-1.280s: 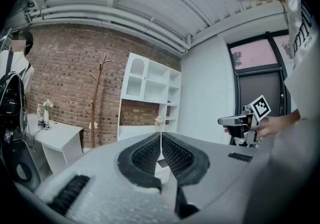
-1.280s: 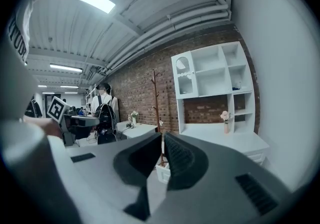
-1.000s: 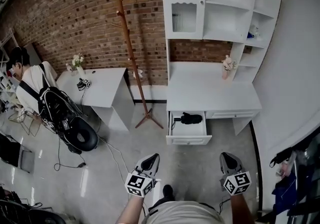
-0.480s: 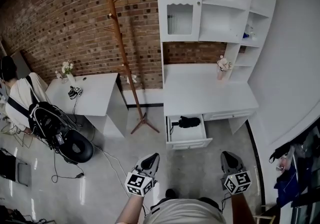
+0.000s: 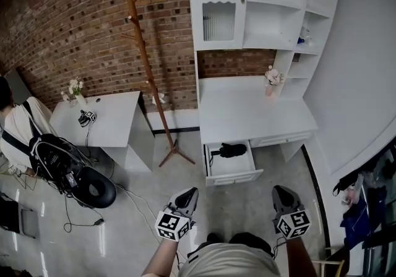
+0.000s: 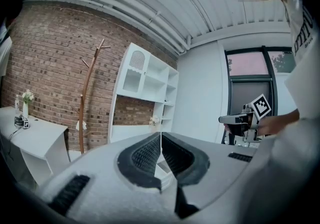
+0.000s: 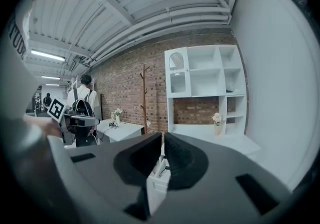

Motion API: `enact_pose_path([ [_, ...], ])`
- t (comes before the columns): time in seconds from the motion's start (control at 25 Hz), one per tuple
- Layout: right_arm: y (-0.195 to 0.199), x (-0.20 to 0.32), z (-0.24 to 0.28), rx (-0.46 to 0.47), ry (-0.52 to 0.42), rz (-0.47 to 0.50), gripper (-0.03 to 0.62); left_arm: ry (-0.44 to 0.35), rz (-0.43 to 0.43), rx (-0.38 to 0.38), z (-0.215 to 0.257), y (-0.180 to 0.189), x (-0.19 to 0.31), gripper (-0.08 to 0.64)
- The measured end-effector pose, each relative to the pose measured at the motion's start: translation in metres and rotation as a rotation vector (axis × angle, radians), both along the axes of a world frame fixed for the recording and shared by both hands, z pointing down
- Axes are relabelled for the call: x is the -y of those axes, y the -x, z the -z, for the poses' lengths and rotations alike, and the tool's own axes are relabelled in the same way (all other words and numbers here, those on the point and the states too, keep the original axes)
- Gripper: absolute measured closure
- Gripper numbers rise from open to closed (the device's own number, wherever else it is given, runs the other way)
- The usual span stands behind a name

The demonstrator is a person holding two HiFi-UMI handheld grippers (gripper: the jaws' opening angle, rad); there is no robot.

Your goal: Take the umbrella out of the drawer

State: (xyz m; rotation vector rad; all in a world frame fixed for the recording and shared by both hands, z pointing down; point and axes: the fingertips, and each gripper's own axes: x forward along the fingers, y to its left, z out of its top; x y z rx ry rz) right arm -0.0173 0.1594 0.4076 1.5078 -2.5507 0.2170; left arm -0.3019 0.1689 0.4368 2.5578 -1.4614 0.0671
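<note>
Left gripper and right gripper are both held out in front of the person at about waist level, pointing nearly level toward the white desk. Each one has its jaws pressed together with nothing between the pads; neither has hold of anything, and both are well apart from the furniture.

From where I stand, the umbrella is plain to see: a dark, folded bundle lying in the drawer, which is already pulled out from under the left part of the desk. It sits toward the back of the drawer, with what looks like a thin strap or cord trailing off to its left. The rest of the drawer looks bare. A wooden coat stand rises against the brick wall to the left of the desk, and a smaller white table stands farther left again.

I would judge this to be the approach, the very start of the job: the drawer needs no opening, but the umbrella is untouched and out of reach of either gripper. The next move calls for closing the gap across the floor, then tipping one gripper down over the drawer and spreading its jaws wide enough to straddle the bundle across its narrow side. The right one looks slightly better lined up, though either could serve. The drawer walls leave little room, so the reach should come from above.
</note>
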Motion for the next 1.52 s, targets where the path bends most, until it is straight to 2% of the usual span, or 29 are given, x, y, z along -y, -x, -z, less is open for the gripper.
enact_pose_path([
  [0.36, -0.001, 0.015, -0.006, -0.005, 0.012, -0.006, 0.558, 0.017, 0.004, 0.002, -0.007, 0.004, 0.014, 0.534],
  [0.68, -0.006, 0.05, -0.015, 0.012, 0.021, 0.015, 0.558, 0.031, 0.025, 0.011, -0.013, -0.006, 0.037, 0.534],
  [1.08, -0.023, 0.116, -0.023, 0.021, 0.045, 0.053, 0.558, 0.053, 0.052, 0.02, -0.017, -0.031, 0.094, 0.534],
  [1.52, -0.042, 0.186, -0.041, 0.024, 0.081, 0.132, 0.558, 0.09, 0.101, 0.07, -0.029, -0.057, 0.149, 0.534],
])
